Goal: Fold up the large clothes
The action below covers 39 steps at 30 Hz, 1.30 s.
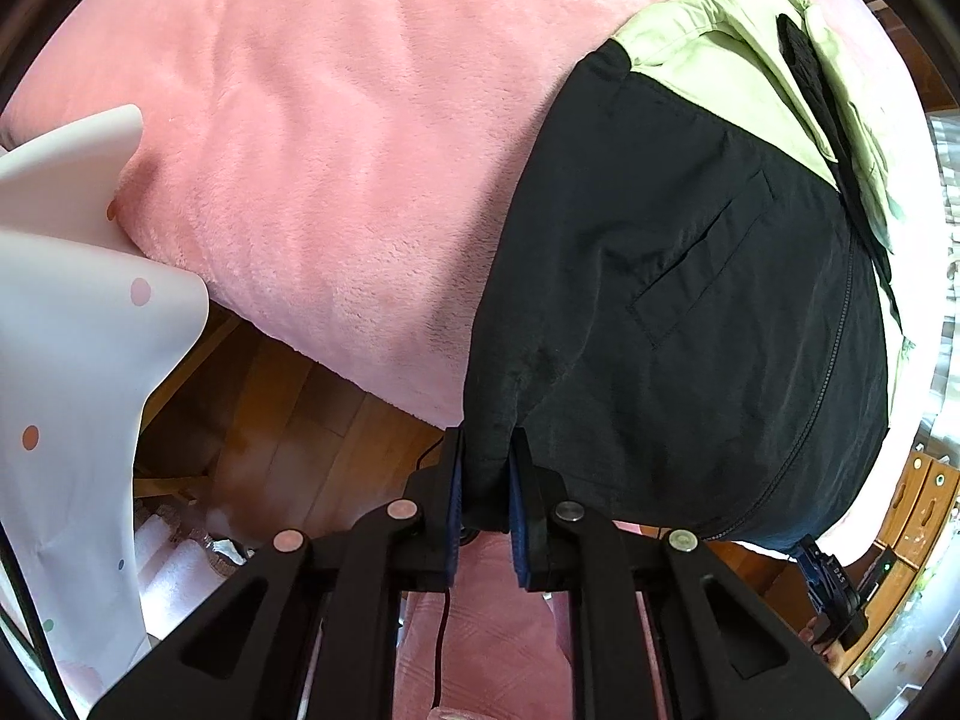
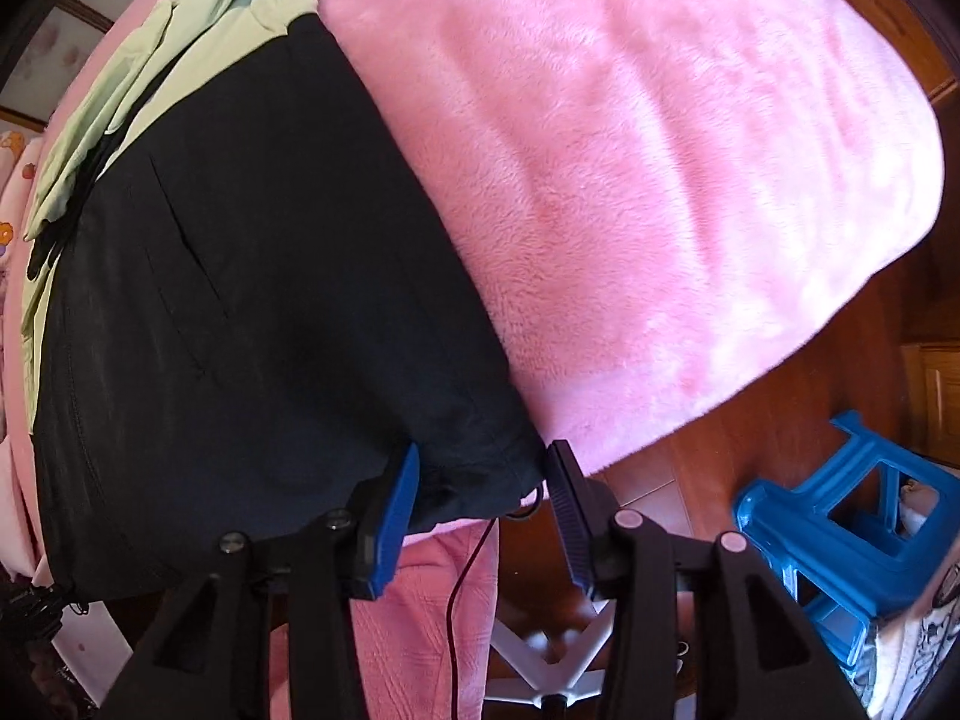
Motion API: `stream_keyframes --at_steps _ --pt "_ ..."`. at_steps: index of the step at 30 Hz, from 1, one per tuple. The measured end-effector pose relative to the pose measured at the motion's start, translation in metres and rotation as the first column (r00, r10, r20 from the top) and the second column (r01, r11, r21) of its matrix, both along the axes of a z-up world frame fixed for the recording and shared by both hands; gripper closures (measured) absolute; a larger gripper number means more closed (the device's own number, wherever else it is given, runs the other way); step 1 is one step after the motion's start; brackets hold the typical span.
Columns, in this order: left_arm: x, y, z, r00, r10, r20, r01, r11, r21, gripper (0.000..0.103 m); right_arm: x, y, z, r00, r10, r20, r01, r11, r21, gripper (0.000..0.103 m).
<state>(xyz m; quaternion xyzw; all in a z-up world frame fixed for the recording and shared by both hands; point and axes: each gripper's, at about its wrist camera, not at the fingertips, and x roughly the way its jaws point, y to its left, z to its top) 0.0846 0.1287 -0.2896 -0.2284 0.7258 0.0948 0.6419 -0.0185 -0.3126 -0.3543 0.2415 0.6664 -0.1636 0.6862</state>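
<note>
Left wrist view: the left gripper (image 1: pixel 487 468) has its fingers pinched on the bottom hem corner of the black-and-green jacket (image 1: pixel 690 300), which lies on the pink blanket (image 1: pixel 330 150); keep that pinch firm.

Right wrist view: the right gripper (image 2: pixel 483 480) stands about half open, the opposite hem corner between its fingers unpressed. It should close fully before lifting.

Matt black woven jacket (image 1: pixel 690 312), fluffy pink fleece blanket (image 1: pixel 336 138), glossy wooden floor (image 2: pixel 798 438), smooth blue plastic stool (image 2: pixel 840 534)
</note>
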Motion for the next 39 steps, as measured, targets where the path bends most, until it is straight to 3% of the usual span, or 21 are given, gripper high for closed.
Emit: stream_keyframes --at_steps 8,10,15,19,28,32,39 --pt "-0.001 0.002 -0.008 1.000 0.018 -0.015 -0.018 1.000 -0.001 0.092 0.004 -0.005 -0.011 0.999 0.042 -0.013 -0.041 0.999 0.025 0.058" --pt "-0.001 0.002 -0.007 1.000 0.025 -0.013 -0.025 1.000 -0.003 0.092 0.007 -0.003 -0.013 0.999 0.034 -0.020 -0.033 0.999 0.037 0.071" --pt "0.000 0.000 -0.002 1.000 0.001 -0.004 -0.001 1.000 -0.004 0.092 -0.004 -0.015 -0.010 0.996 -0.092 -0.019 0.094 0.988 0.123 0.087" --pt "0.000 0.001 0.007 0.999 0.034 0.019 -0.034 0.999 -0.024 0.092 -0.011 -0.016 -0.002 0.989 -0.150 -0.013 0.151 0.980 0.133 0.094" --pt "0.014 -0.008 0.055 0.992 0.088 0.093 -0.081 0.994 -0.075 0.093 0.012 0.002 0.053 0.981 -0.175 0.082 0.151 0.958 0.242 0.096" --pt "0.034 -0.011 0.088 0.980 0.109 0.169 -0.097 0.992 -0.078 0.093 0.034 -0.003 0.091 0.959 -0.235 0.157 0.176 0.931 0.319 0.097" --pt "0.088 -0.005 0.149 0.917 0.204 0.343 -0.175 0.978 -0.115 0.094 0.077 -0.025 0.141 0.895 -0.362 0.261 0.221 0.867 0.446 0.098"
